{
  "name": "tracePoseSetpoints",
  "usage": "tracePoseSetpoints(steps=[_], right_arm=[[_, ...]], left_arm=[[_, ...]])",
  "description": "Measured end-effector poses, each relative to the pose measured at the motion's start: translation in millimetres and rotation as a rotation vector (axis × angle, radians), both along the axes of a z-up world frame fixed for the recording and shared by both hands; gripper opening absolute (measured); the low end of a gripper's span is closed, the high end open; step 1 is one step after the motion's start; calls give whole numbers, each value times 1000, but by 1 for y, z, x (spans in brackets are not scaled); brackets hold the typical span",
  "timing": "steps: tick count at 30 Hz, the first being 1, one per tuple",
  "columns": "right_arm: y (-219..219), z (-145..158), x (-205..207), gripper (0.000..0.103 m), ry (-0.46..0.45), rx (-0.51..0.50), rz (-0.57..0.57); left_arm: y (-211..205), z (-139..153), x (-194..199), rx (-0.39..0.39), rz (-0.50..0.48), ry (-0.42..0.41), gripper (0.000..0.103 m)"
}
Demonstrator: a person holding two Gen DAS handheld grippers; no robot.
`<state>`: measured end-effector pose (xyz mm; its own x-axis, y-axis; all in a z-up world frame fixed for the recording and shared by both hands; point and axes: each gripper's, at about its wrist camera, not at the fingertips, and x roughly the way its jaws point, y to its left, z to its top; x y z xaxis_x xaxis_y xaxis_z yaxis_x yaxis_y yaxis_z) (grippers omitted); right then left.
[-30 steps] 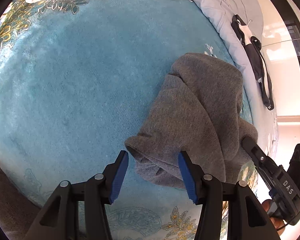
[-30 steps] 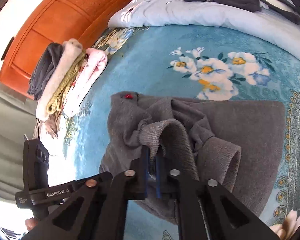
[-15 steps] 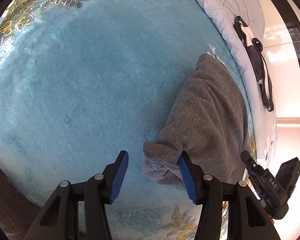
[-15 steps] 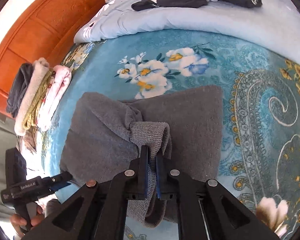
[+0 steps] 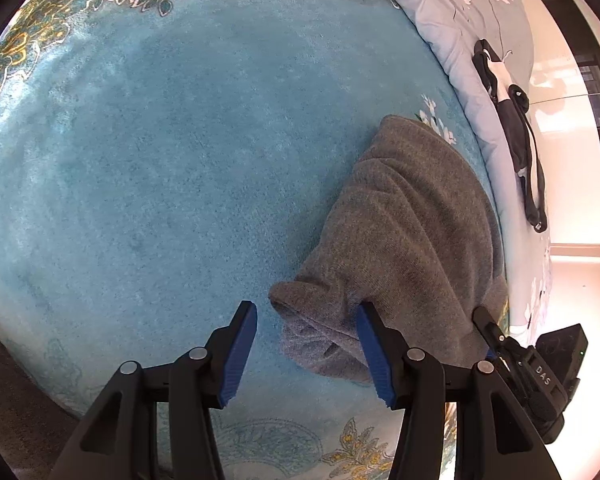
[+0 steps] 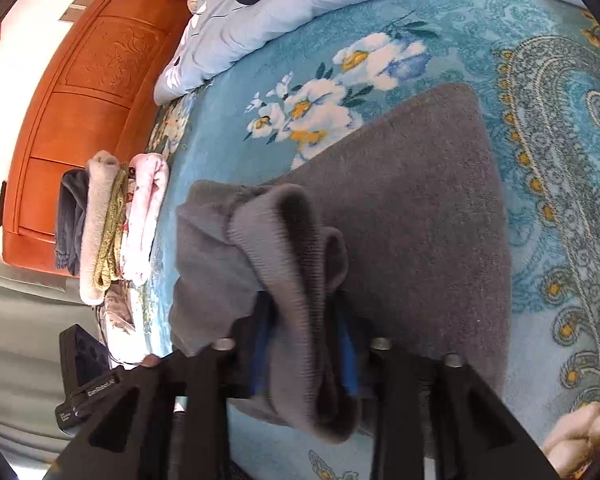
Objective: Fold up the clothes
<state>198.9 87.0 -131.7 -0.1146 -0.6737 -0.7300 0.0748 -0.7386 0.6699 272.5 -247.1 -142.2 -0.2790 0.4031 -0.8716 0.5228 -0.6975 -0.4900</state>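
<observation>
From my left wrist camera, my left claw stands wide open and holds nothing. The grey sweater lies on the teal blanket in the right half of the frame, its rolled lower end reaching down to my right-hand blue pad. That pad looks to be touching the cloth, though I cannot say whether it presses in. My worry here: if I close now, I would probably catch only the outer roll of that end, and the layers beneath could slide loose and spoil the fold. My right claw's body shows at the lower right, at the sweater's edge.

From my right wrist camera, my right claw is spread about halfway, and the ribbed cuff or hem of the sweater hangs down between the two blue pads. The picture is blurred there, so I cannot tell whether the pads grip it at all; to my eye they do not pinch it. If I pull away like this, the rib may snag on a pad and drag the folded body, which fills the centre and right of the frame, out of shape. A stack of folded clothes sits at centre left, well apart, by the orange headboard.
</observation>
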Motion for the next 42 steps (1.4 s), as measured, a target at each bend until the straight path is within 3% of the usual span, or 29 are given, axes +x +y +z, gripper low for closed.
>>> tracePoseSetpoints(steps=[2, 8, 10, 15, 18, 20, 22, 25, 28, 31, 33, 34, 35, 37, 38, 42], right_arm=[[-5, 16, -1, 11, 37, -64, 25], [10, 64, -3, 10, 132, -131, 42], [20, 65, -3, 10, 140, -78, 43], [35, 29, -2, 13, 85, 129, 42], [39, 15, -3, 31, 79, 216, 29], [39, 13, -2, 57, 105, 294, 37], [41, 9, -3, 62, 107, 326, 47], [45, 1, -5, 75, 87, 337, 59], [58, -19, -9, 79, 0, 238, -3], [70, -31, -8, 82, -56, 138, -106], [70, -29, -6, 80, -53, 122, -124], [70, -27, -5, 72, -50, 116, -128], [69, -26, -4, 55, -54, 101, -133], [67, -22, -5, 42, -71, 76, -149], [65, -20, -5, 35, -77, 69, -158], [58, 0, -14, 27, -94, 70, -185]], left_arm=[[-2, 1, 0, 2, 7, 5, 56], [0, 11, -10, 50, -10, 61, 57], [7, 13, -19, 58, -42, 72, 59], [30, 22, -38, -36, -173, 88, 59], [35, 34, -40, -66, -229, 126, 59], [32, 37, -46, -30, -239, 153, 59], [27, 31, -55, 22, -222, 159, 59], [20, 23, -70, 100, -197, 169, 69], [19, -2, -83, 128, -195, 113, 69], [21, -25, -84, 210, -179, 97, 69], [20, -32, -80, 235, -151, 107, 70], [21, -32, -78, 246, -143, 119, 69], [21, -33, -75, 256, -135, 132, 67], [23, -32, -70, 274, -131, 164, 45], [26, -30, -69, 264, -135, 167, 42], [25, -17, -63, 280, -130, 199, 29]])
